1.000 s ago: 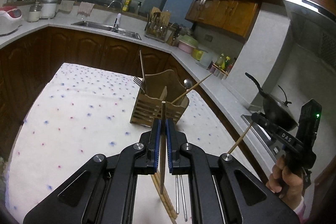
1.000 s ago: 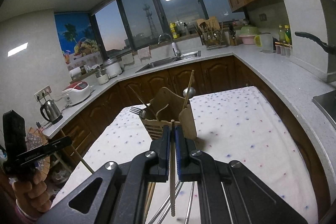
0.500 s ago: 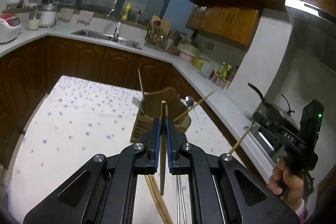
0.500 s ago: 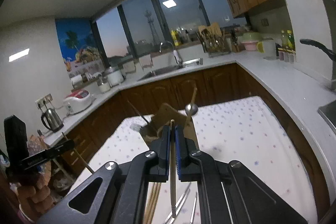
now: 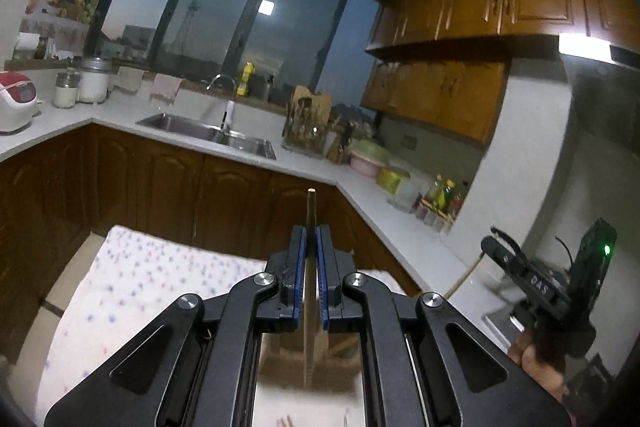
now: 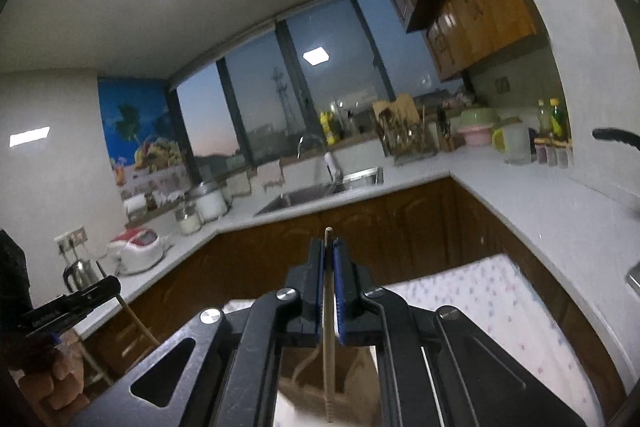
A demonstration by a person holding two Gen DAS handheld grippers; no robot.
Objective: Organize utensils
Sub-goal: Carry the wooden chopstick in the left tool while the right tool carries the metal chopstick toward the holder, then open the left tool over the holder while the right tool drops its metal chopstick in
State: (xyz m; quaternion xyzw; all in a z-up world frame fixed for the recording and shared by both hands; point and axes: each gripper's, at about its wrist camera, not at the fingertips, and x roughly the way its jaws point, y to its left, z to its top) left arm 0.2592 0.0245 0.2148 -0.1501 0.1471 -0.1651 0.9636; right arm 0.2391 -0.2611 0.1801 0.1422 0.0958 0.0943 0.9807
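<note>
My left gripper (image 5: pixel 311 239) is shut on a wooden chopstick (image 5: pixel 309 291) that stands upright between the blue pads. Its lower tip hangs over the wooden utensil holder (image 5: pixel 296 361), seen blurred under the jaws. My right gripper (image 6: pixel 328 251) is shut on a second wooden chopstick (image 6: pixel 329 347), also upright, with its lower tip above the same holder (image 6: pixel 308 371). The right gripper also shows in the left wrist view (image 5: pixel 536 281) at far right, and the left gripper shows in the right wrist view (image 6: pixel 68 307) at far left.
The holder stands on a table with a white dotted cloth (image 5: pixel 132 283). Brown cabinets and a white L-shaped counter with a sink (image 5: pixel 208 133) lie behind. A rice cooker (image 6: pixel 138 251) and kettle (image 6: pixel 80 273) sit at left, bottles (image 5: pixel 440 197) at right.
Both grippers have risen and tilted up with their chopsticks. The holder dropped from the middle of each view to below the jaws; the utensils on the cloth are almost out of sight.
</note>
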